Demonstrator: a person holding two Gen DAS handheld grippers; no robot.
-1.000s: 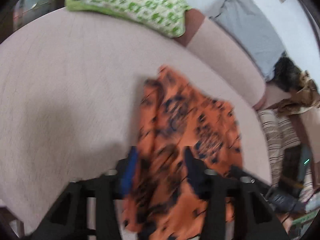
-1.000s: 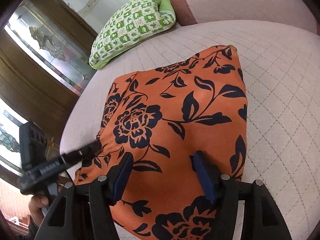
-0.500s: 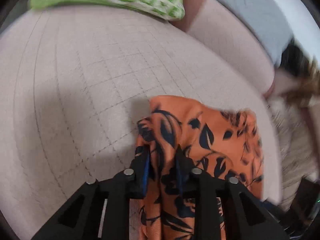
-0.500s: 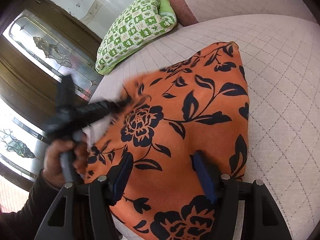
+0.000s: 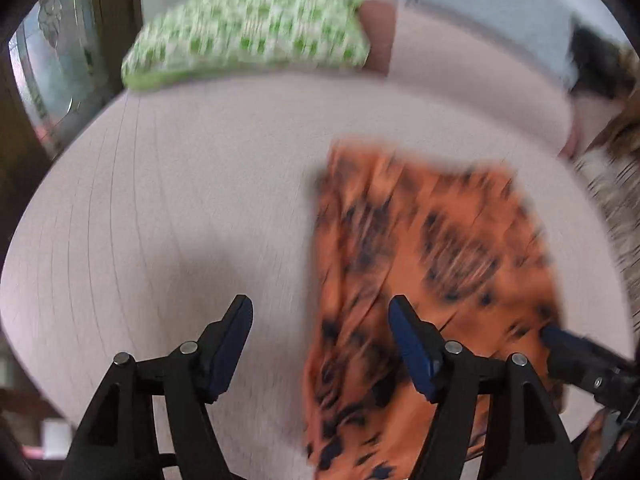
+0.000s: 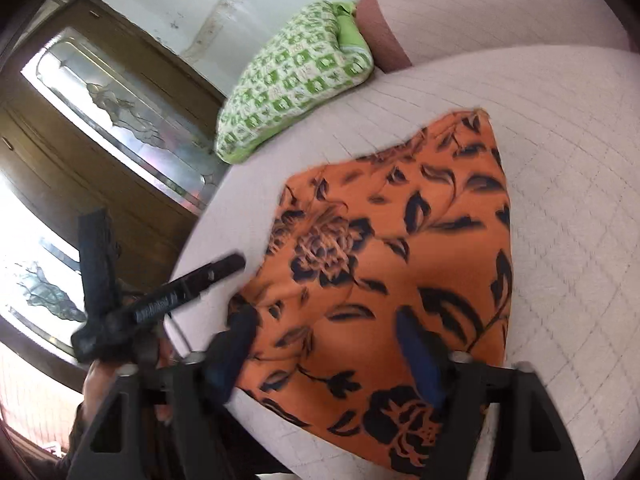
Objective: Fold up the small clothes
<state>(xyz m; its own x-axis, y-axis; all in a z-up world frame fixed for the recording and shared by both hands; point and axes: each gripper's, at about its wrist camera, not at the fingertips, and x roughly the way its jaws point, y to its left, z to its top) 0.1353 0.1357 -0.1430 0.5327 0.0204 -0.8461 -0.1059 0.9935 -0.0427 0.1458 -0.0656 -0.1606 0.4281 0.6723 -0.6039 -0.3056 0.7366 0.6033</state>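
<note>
One quilted sofa seat carries one green checked pillow at its far end and one orange floral garment, lying flat near the front edge. There are two grippers. The left gripper pinched a fold of the cloth half a second ago; its jaws have just opened, now spread beside the cloth's edge. The right gripper has widened too, jaws apart over the garment.
</note>
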